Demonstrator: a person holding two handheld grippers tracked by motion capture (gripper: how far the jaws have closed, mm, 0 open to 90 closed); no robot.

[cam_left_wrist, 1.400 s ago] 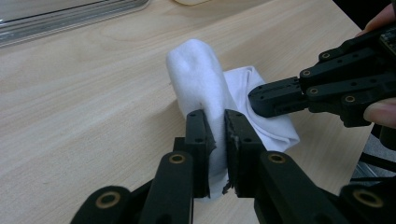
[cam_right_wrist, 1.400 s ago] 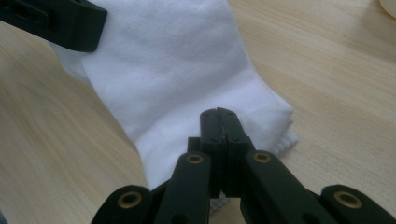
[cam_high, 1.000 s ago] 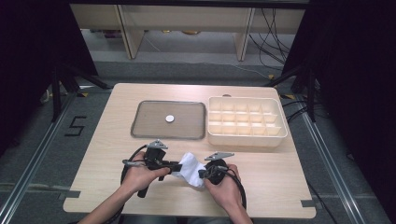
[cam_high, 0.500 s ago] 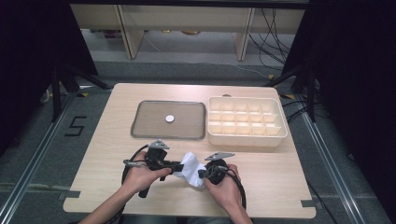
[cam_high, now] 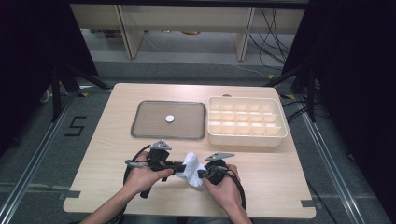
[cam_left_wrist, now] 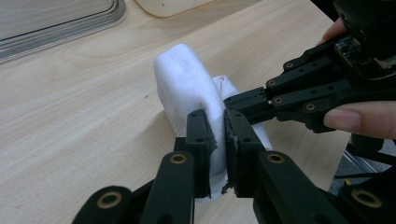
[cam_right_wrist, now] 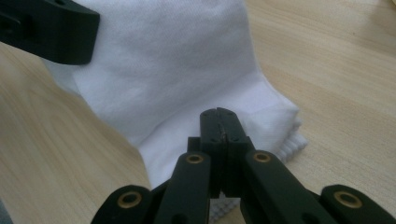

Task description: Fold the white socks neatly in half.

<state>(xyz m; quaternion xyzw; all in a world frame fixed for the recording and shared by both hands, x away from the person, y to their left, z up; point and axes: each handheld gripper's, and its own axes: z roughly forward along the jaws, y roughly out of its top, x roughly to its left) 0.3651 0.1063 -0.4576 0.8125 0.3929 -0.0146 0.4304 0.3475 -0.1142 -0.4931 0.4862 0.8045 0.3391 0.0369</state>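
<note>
Both grippers met over a white folded cloth (cam_high: 191,168) near the front edge of the light wooden tabletop (cam_high: 280,186), left gripper (cam_high: 175,164) and right gripper (cam_high: 201,173) nearly tip to tip, no gap to pass between them. Bare wood lay wide open left, right and in front of the hands. Behind them, a strip of free tabletop, then a grey shallow rectangular tray (cam_high: 144,126) and a cream plastic box with grid compartments (cam_high: 245,139) blocked the back half, just beside each other.
</note>
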